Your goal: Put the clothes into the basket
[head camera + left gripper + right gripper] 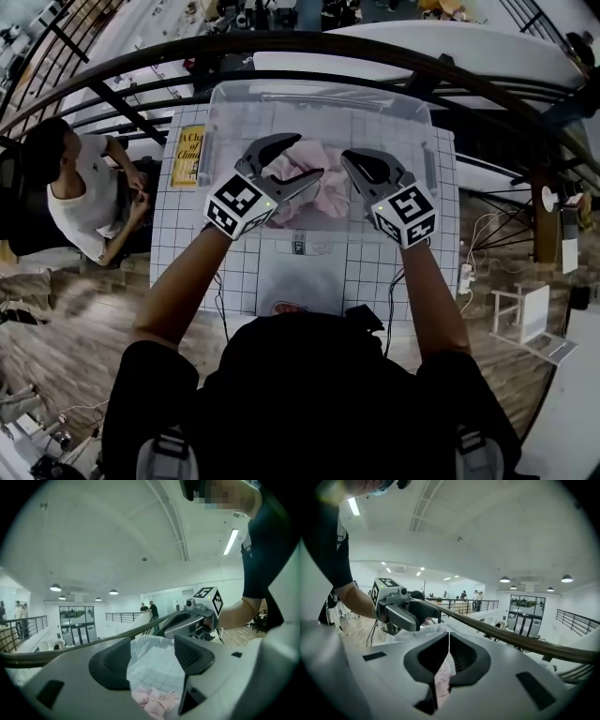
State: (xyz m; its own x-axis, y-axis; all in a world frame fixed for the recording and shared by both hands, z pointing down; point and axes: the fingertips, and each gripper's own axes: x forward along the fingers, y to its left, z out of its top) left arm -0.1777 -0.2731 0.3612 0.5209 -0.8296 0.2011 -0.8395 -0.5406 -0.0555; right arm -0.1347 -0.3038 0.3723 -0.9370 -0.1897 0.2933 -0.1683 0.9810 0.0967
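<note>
A clear plastic basket (319, 94) stands on the gridded table (187, 244), with a pink garment (314, 192) bunched inside it. Both grippers are held high above the basket, pointing over it toward the railing. My left gripper (311, 155) is open, with nothing between its jaws. In the left gripper view the left gripper (153, 644) shows the basket floor and the pink garment (154, 700) far below through its gap. My right gripper (349, 157) is shut. In the right gripper view the right gripper (449, 635) has its tips meeting, and the pink garment (443, 681) shows below, behind the tips.
A pale garment (300, 281) with a reddish print lies on the table in front of the basket. A yellow book (190, 155) lies left of the basket. A dark curved railing (281, 47) runs just beyond the table. A person (80, 192) sits at the left.
</note>
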